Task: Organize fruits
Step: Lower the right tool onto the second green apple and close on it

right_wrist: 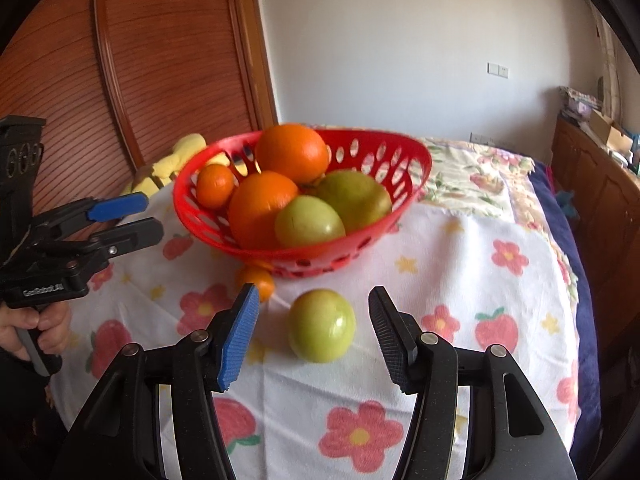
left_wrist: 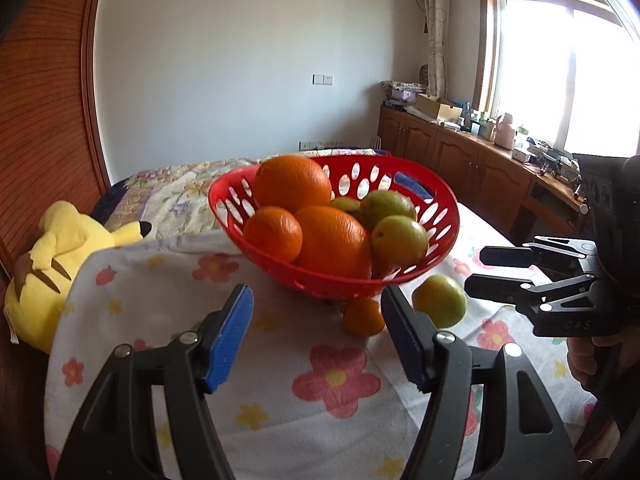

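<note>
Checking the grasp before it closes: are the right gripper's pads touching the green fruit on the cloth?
Apart. The right wrist view shows floral cloth on both sides between the green fruit and the right gripper pads.

A yellow plush toy (left_wrist: 60, 256) lay far left of the fingers. A flowered cloth (left_wrist: 280, 380) spread under them. A wooden door (right_wrist: 160, 60) stood behind.

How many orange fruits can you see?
4. Three sit in the red basket: a big one on top, another below, a small one at the rim. One tiny one lies outside. More may hide underneath.
</note>
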The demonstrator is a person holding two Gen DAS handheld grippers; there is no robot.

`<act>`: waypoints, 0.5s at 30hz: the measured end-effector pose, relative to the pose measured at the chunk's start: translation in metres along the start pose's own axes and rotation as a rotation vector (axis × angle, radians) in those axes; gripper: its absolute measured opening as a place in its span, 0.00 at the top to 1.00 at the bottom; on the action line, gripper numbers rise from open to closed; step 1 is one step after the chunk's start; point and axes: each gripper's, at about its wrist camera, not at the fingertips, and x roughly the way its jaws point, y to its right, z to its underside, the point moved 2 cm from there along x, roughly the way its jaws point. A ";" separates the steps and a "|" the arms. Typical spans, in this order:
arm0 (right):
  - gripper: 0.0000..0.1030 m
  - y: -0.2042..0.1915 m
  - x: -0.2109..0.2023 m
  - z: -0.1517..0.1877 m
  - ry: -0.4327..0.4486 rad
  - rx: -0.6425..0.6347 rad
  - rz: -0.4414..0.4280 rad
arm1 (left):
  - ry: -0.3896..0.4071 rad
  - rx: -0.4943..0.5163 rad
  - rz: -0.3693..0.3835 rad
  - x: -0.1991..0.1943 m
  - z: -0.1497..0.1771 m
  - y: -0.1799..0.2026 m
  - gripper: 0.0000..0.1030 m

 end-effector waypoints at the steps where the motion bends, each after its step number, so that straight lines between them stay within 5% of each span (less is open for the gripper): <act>1: 0.43 0.001 0.003 0.001 -0.010 -0.001 0.008 | -0.006 -0.003 0.000 0.002 0.002 0.000 0.35; 15: 0.40 0.000 0.041 0.013 -0.108 0.001 0.005 | -0.087 -0.009 0.007 0.028 0.017 0.006 0.35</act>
